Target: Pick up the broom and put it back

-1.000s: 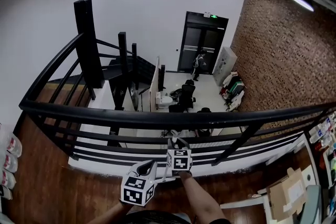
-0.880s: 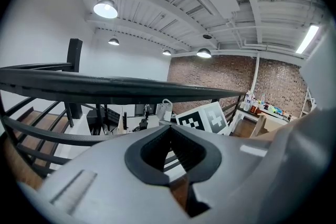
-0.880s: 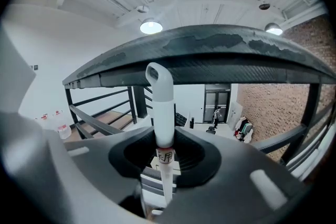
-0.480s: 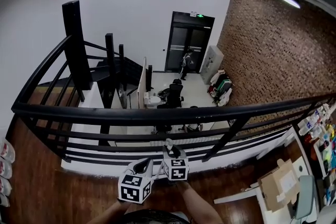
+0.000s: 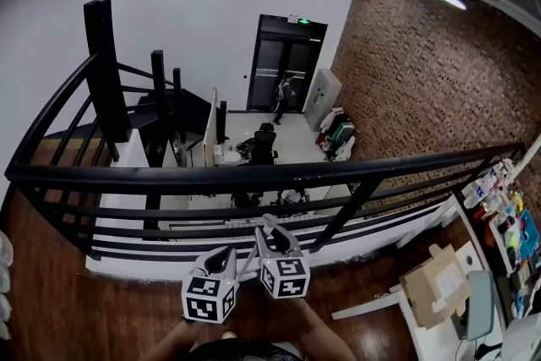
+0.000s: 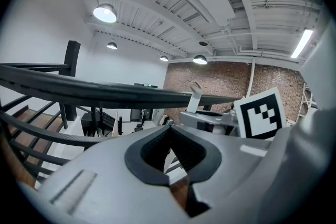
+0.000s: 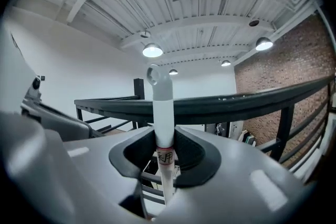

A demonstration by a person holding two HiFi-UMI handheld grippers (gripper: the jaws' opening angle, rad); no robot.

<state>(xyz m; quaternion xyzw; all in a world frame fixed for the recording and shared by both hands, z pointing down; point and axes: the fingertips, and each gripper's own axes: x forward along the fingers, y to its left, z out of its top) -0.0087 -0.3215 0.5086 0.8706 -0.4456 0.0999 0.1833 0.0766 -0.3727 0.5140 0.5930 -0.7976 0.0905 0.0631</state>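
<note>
**White plastic broom handle [image 7: 162,107] in my right gripper [image 7: 165,160]**

Its fingers [image 7: 128,157] are clamped on the handle, which stands upright in front of the black metal railing [image 7: 236,104]. My left gripper [image 6: 170,128] is just beside it, with fingers together and empty.

The broom [image 7: 163,107] shows only its handle: a slim white tube ending in a rounded cap with a hanging hole. A small red-edged label wraps round it lower down. It stands upright, clamped between the jaws of the right gripper [image 7: 166,162], and its top crosses in front of the black railing [image 7: 236,105]. Its head is hidden.
</note>
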